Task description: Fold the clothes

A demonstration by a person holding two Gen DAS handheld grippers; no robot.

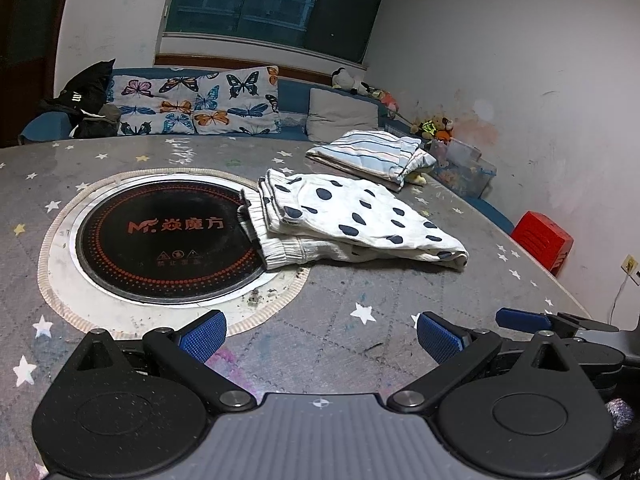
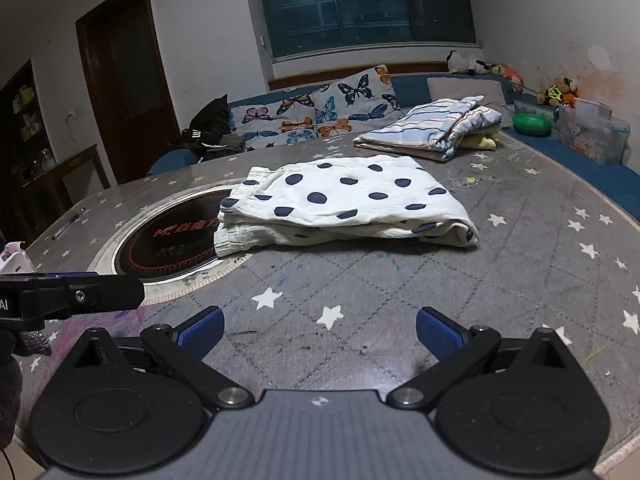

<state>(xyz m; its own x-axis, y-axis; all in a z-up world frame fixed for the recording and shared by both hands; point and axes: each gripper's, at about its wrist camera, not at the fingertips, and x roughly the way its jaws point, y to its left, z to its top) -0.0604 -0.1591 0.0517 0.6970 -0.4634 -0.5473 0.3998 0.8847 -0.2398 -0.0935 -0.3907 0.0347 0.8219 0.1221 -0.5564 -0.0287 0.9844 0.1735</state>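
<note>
A white garment with dark blue spots (image 1: 352, 216) (image 2: 344, 200) lies folded on the grey star-patterned table, its ribbed end over the rim of the black round cooktop (image 1: 168, 232) (image 2: 172, 236). Behind it rests a folded striped garment (image 1: 372, 152) (image 2: 432, 128) on top of other folded pieces. My left gripper (image 1: 322, 336) stands open near the table's front edge, nothing between its blue pads. My right gripper (image 2: 320, 332) is open too, empty, well short of the spotted garment. In the left wrist view the right gripper (image 1: 560, 320) shows beside the left one; in the right wrist view the left gripper (image 2: 76, 292) shows at the left.
The grey star tablecloth (image 2: 520, 240) covers the round table. A pen (image 2: 68, 224) lies at the far left. Behind the table runs a blue sofa with butterfly cushions (image 1: 196, 104), a grey pillow (image 1: 340, 112), soft toys and a clear box (image 2: 592, 132). A red stool (image 1: 542, 240) stands at the right.
</note>
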